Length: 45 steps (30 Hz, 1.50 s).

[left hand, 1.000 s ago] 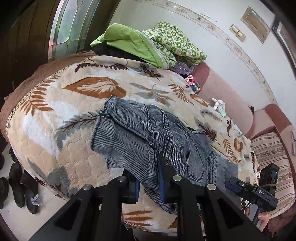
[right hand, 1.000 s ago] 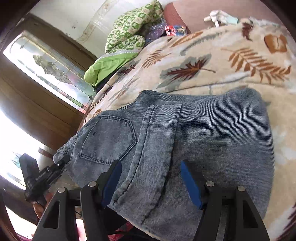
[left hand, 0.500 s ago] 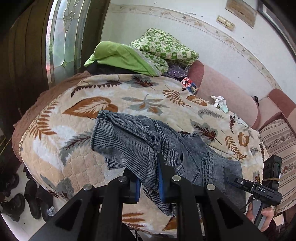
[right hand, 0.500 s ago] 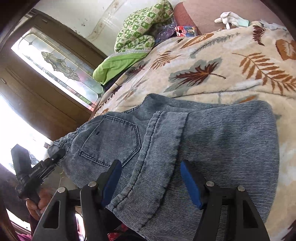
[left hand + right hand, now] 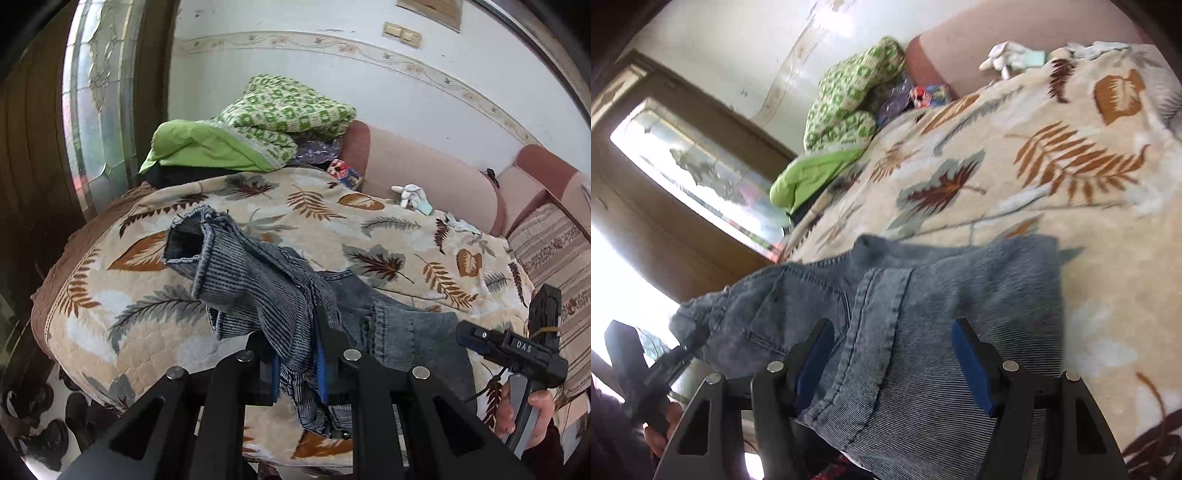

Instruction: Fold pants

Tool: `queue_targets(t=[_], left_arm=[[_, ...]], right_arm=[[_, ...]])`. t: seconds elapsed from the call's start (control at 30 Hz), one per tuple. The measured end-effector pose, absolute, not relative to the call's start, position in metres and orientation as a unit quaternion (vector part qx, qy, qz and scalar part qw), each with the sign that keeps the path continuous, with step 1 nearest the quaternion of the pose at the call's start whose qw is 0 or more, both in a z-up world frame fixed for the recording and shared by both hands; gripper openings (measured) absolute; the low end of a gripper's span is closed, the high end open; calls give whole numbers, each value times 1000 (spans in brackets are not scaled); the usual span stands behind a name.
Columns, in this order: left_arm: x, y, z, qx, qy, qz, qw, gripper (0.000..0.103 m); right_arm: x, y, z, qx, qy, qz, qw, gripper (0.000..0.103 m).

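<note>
- Since a second ago the left gripper (image 5: 298,363) has lifted its bunch of denim higher off the leaf-print blanket (image 5: 388,236); the hem end of the pants (image 5: 258,284) now hangs in the air with its opening showing, where it lay flat before.
- The left gripper's blue pads are clenched on a gathered fold of the pants, with cloth drooping below them.
- The right gripper (image 5: 892,363) hovers with its fingers spread wide over the pants (image 5: 923,314), gripping nothing; a seamed edge runs between the pads.
- In the right wrist view the rest of the pants lies flat on the blanket, back pocket (image 5: 798,314) to the left.
- The right gripper (image 5: 513,350) appears at the near right of the left wrist view, held in a hand (image 5: 524,410).
- A green checked quilt (image 5: 284,114) sits at the far end of the bed.
</note>
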<state>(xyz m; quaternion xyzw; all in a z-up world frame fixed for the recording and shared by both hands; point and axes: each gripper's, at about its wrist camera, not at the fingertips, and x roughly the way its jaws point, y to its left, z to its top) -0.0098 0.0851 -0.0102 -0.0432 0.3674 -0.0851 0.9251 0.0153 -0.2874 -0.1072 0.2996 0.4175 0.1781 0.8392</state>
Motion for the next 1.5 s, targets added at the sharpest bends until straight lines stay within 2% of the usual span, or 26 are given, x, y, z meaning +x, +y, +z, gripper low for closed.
queue_targets(t=[0.43,0.6,0.73,0.8,0.9,1.0,1.13,1.2,1.23,1.27,1.37,1.5], left_arm=[[-24,-43,6,48,351,-211,911,16],[-22,-100,-23,75,378,-267,883,15],[-20,-136,-77,102,450,-300,835,13],[-25,-142,-92,117,468,-301,822,13],[-33,-134,-76,118,436,-316,834,13],[-36,-124,-59,119,416,-326,840,14],[-43,-113,-63,119,423,-337,832,14],[-42,-103,-60,118,420,-337,835,14],[-40,-95,-57,119,414,-328,841,14],[-37,-86,-55,119,410,-316,847,14],[-15,-57,-57,95,422,-269,860,14],[25,-30,-70,85,444,-198,870,14]], right_arm=[[-22,-379,-80,378,356,91,849,69],[-32,-412,-86,414,351,64,837,69],[-36,-428,-90,430,346,53,832,69],[-35,-428,-89,433,345,61,831,70],[-27,-412,-87,420,360,96,828,71],[-5,-379,-104,419,416,157,792,71],[13,-343,-120,407,451,176,775,71],[19,-326,-124,343,480,150,793,61],[21,-317,-129,304,498,129,802,47],[21,-311,-132,276,504,113,811,39],[16,-306,-126,241,500,93,827,31],[11,-308,-116,235,492,76,835,31]])
